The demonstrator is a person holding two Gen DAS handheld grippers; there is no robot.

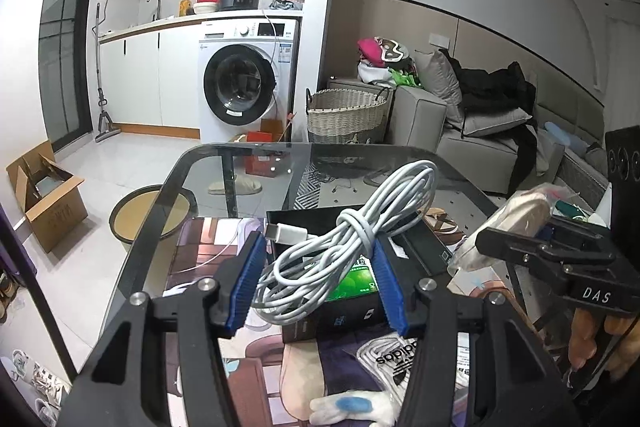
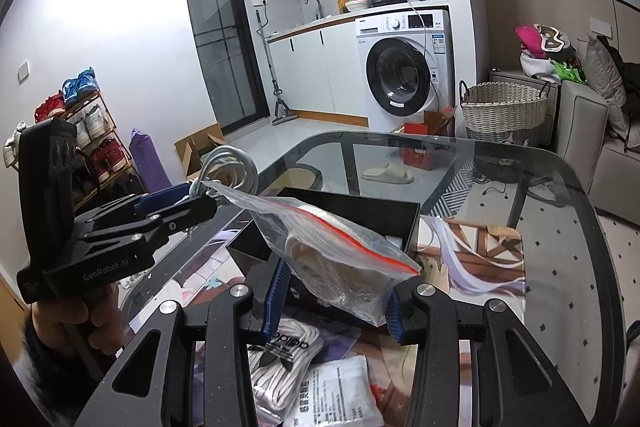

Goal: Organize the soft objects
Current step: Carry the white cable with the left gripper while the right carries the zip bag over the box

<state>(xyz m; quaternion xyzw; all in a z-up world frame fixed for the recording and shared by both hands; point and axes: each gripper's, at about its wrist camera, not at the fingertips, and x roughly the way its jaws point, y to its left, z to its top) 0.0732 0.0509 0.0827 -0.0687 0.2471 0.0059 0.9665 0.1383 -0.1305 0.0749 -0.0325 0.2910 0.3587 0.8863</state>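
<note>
Starting at the bottom of the left view, a bundle of white cable (image 1: 348, 239) is squeezed between the blue pads (image 1: 390, 287) of the left gripper (image 1: 316, 283) and is lifted off the table. At the bottom middle of the right view, a clear bag (image 2: 340, 259) with a red zip strip is pinched tight by the right gripper (image 2: 334, 301). Under both grippers, a white packet (image 2: 340, 391) and a black-and-white pouch (image 1: 396, 355) are seen lying on the glass table (image 1: 240, 163). A little farther back, an open black box (image 2: 360, 211) is set on the table. Far behind, in the upper middle, a washing machine (image 1: 244, 83) and a woven basket (image 1: 346, 113) are seen.
</note>
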